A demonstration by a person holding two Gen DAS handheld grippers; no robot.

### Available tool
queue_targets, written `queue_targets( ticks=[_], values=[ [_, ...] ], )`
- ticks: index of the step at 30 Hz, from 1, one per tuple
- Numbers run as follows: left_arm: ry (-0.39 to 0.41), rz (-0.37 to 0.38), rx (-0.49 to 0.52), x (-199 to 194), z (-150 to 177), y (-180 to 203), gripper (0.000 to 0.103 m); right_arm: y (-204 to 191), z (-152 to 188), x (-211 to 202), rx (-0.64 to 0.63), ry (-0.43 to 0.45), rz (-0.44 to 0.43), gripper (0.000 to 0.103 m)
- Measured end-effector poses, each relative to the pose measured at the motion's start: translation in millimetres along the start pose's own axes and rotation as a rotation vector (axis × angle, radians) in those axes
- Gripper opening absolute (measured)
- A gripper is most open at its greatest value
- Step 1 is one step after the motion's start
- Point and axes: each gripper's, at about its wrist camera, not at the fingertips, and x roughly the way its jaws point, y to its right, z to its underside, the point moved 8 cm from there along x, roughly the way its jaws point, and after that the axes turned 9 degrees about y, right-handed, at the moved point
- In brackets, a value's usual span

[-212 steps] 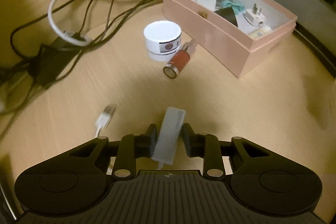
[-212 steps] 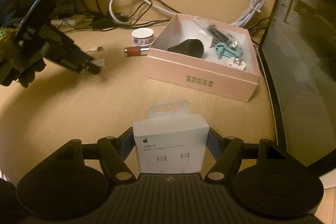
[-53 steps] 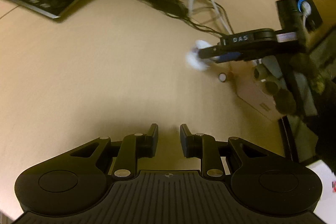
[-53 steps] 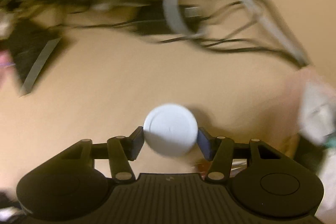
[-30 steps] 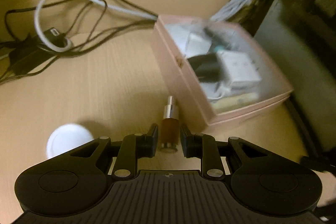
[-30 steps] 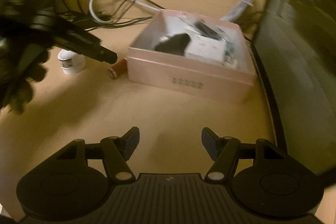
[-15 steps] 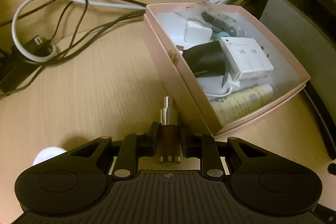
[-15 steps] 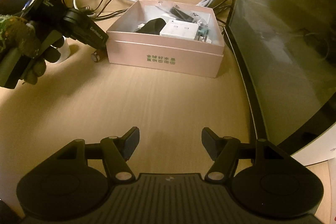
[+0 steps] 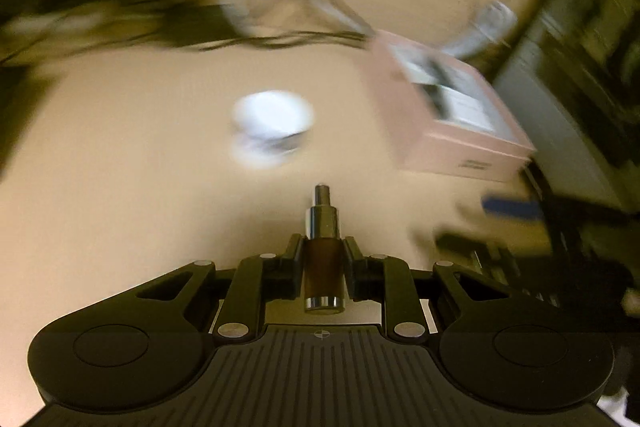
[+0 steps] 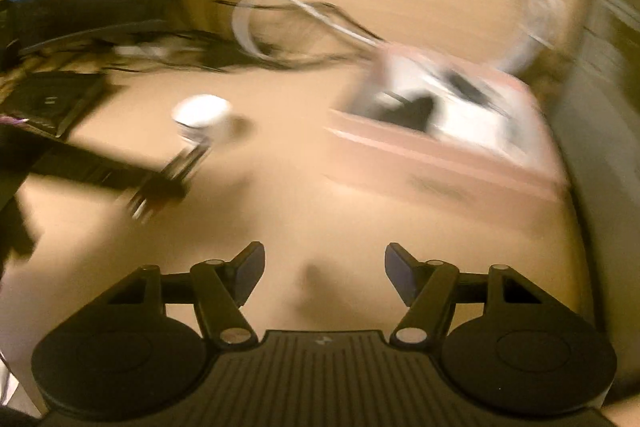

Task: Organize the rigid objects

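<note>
Wooden counter (image 9: 120, 207) carried the pink box (image 9: 460, 143); your left gripper (image 9: 322, 259) clamped the brown vial (image 9: 322, 267) beside it, right gripper (image 10: 324, 275) had just widened, empty. Carry it level over the rim.

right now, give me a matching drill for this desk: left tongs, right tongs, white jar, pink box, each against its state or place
Things:
1. left tongs
2. right tongs
3. white jar
4. pink box

States or places:
A. open on top, already holding items
B. shut on the brown vial
C. standing on the desk, outside the box
D. open, nothing between them

Pairs: 1-B, 2-D, 3-C, 4-A
</note>
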Motion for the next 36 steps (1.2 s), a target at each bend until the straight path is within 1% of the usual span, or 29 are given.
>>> queue_targets(
  ticks=[1,4,6,8,10,12,13,14,15,16,18,20,22,24,26,29,30,31,32,34,36],
  values=[
    [0.013,-0.036,-0.036,-13.5,4.7,-12.4,0.024,-10.7,-7.6,8.7,-0.028,0.016,-0.032,0.072],
    [0.055,-0.113,-0.136,-50.4,15.2,-41.9,0.024,-50.4,-32.9,44.4,-0.116,0.068,-0.129,0.072],
    [0.085,-0.156,-0.177,-72.0,20.9,-54.8,0.024,-71.0,-43.5,69.9,-0.155,0.079,-0.168,0.072],
    [0.107,-0.193,-0.207,-91.1,26.3,-65.4,0.024,-86.6,-50.2,95.0,-0.183,0.068,-0.186,0.072],
    [0.117,-0.219,-0.24,-104.6,31.5,-74.1,0.024,-94.7,-55.0,121.9,-0.213,0.049,-0.161,0.072],
    [0.118,-0.23,-0.27,-110.6,34.7,-79.7,0.024,-97.1,-55.0,137.8,-0.224,0.026,-0.148,0.072],
    [0.117,-0.232,-0.28,-110.1,36.4,-79.8,0.024,-95.7,-55.9,140.8,-0.206,0.034,-0.158,0.072],
    [0.114,-0.233,-0.284,-109.9,37.8,-80.8,0.024,-94.7,-56.1,143.7,-0.186,0.03,-0.17,0.07],
    [0.113,-0.234,-0.285,-110.3,39.0,-80.0,0.024,-93.5,-56.7,145.5,-0.165,0.026,-0.184,0.064],
    [0.112,-0.232,-0.285,-109.0,39.0,-79.7,0.024,-93.2,-57.7,145.6,-0.148,0.02,-0.192,0.054],
    [0.111,-0.212,-0.28,-101.3,36.9,-75.1,0.024,-93.4,-57.9,139.9,-0.127,0.003,-0.217,0.054],
    [0.111,-0.174,-0.26,-89.9,31.4,-64.8,0.024,-93.0,-56.9,126.2,-0.14,-0.002,-0.224,0.053],
    [0.107,-0.129,-0.239,-77.4,25.3,-52.5,0.024,-88.0,-53.3,108.1,-0.165,-0.018,-0.204,0.053],
    [0.103,-0.073,-0.216,-63.8,19.7,-37.2,0.024,-78.2,-46.7,86.9,-0.158,-0.049,-0.2,0.053],
    [0.099,-0.019,-0.192,-52.1,17.2,-19.9,0.024,-65.4,-39.8,61.9,-0.153,-0.068,-0.188,0.053],
    [0.083,0.054,-0.174,-32.7,15.8,3.3,0.024,-41.8,-30.1,26.7,-0.151,-0.093,-0.148,0.052],
    [0.078,0.073,-0.169,-27.8,15.7,9.6,0.024,-35.0,-27.0,18.1,-0.148,-0.103,-0.136,0.05],
    [0.074,0.09,-0.162,-23.1,15.1,16.0,0.024,-27.8,-23.2,10.0,-0.147,-0.112,-0.125,0.025],
    [0.073,0.104,-0.151,-17.9,14.2,23.3,0.024,-20.3,-19.1,4.1,-0.151,-0.13,-0.114,0.018],
    [0.064,0.115,-0.126,-10.2,14.0,33.3,0.024,-7.8,-14.4,-4.5,-0.161,-0.123,-0.081,0.018],
    [0.056,0.109,-0.108,-4.4,13.0,39.3,0.024,5.8,-10.7,-11.2,-0.139,-0.112,-0.042,0.018]
  ],
)
